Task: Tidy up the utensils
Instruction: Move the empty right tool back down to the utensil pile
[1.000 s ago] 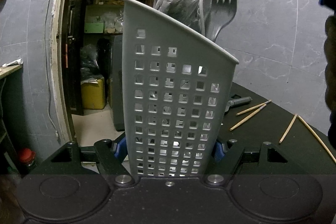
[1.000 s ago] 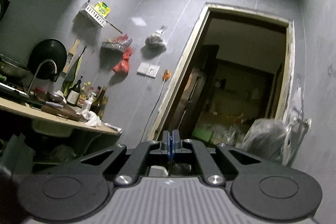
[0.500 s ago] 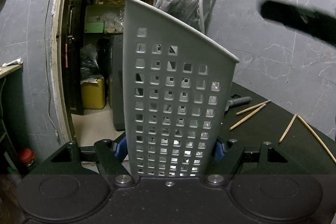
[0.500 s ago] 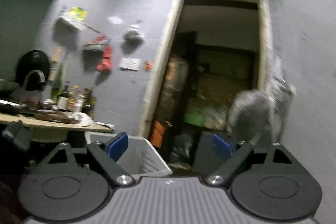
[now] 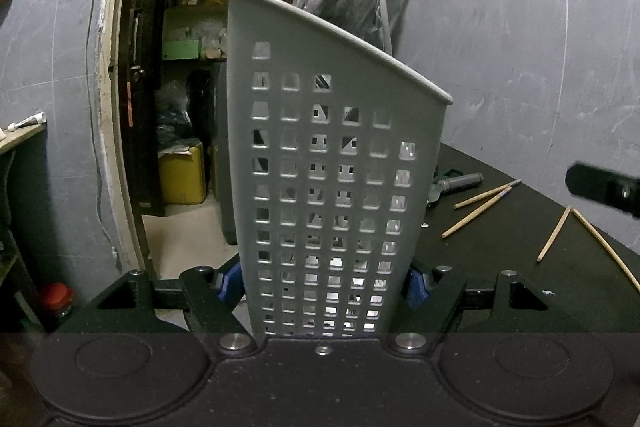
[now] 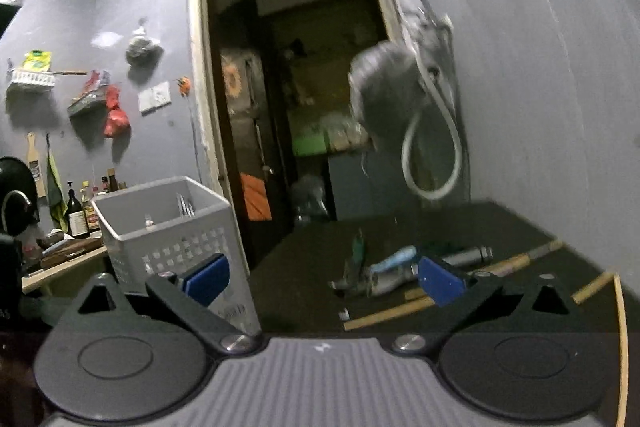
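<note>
A tall grey perforated utensil basket (image 5: 332,167) fills the left wrist view, and my left gripper (image 5: 322,283) is shut on its lower sides with the blue pads pressing it. In the right wrist view the same basket (image 6: 168,223) stands at the left with metal utensil tips (image 6: 184,205) showing inside. My right gripper (image 6: 324,279) has its jaws opening wide with nothing between them; it also shows as a dark blur (image 5: 604,189) at the right edge. Wooden chopsticks (image 5: 480,205) and a dark-handled utensil (image 5: 460,183) lie on the black table (image 5: 500,255).
More loose utensils (image 6: 384,267) and chopsticks (image 6: 388,313) lie on the table ahead of the right gripper. A doorway (image 5: 192,107) opens behind the basket. A covered bundle with a hose (image 6: 432,131) hangs on the grey wall. A counter with bottles (image 6: 76,219) is far left.
A fork held above the basket rim by the right gripper is gone from there. The right gripper has opened, rolled and dropped to the lower right, toward the table. The left gripper and basket stayed still.
</note>
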Motion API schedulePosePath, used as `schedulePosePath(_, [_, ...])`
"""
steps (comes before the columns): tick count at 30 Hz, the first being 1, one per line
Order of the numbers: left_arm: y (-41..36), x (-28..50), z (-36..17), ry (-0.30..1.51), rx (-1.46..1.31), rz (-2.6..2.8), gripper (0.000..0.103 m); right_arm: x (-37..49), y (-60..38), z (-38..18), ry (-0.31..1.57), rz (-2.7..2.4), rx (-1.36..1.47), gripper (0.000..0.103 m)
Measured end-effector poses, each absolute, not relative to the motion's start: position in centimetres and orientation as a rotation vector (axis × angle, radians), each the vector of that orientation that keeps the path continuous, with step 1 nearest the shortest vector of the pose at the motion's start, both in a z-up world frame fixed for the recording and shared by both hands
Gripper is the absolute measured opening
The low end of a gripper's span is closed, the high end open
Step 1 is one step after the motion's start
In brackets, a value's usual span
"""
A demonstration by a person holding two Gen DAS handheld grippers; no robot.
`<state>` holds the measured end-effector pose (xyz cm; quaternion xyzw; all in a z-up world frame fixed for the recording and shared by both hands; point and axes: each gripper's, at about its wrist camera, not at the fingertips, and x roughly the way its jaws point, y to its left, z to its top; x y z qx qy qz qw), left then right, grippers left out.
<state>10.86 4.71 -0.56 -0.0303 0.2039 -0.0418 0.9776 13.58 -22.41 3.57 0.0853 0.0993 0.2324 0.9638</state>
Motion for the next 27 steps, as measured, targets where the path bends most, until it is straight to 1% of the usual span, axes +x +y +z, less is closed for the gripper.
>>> schedulePosePath(4, [4.6,10.8,-0.6,0.408,-0.062,-0.077,0.076,14.1,-23.5,2.5,0.240,0.450,0.219,0.103])
schedulePosePath(13, [4.3,10.7,-0.7,0.411,-0.055,-0.068,0.076,13.7,-24.1,1.8,0.254,0.434,0.280,0.103])
schedulePosePath(17, [4.2,10.5,-0.7,0.411,-0.054,-0.064,0.076,14.5,-24.7,1.1,0.320,0.459,0.356,0.103])
schedulePosePath(19, [4.2,10.4,-0.8,0.410,-0.055,-0.063,0.076,14.8,-24.1,0.9,0.364,0.455,0.323,0.103])
schedulePosePath(23, [4.2,10.5,-0.8,0.412,-0.059,-0.061,0.076,14.7,-22.6,0.9,0.382,0.516,0.227,0.103])
schedulePosePath(27, [4.1,10.6,-0.7,0.416,-0.054,-0.055,0.077,14.6,-23.0,0.8,0.378,0.531,0.254,0.103])
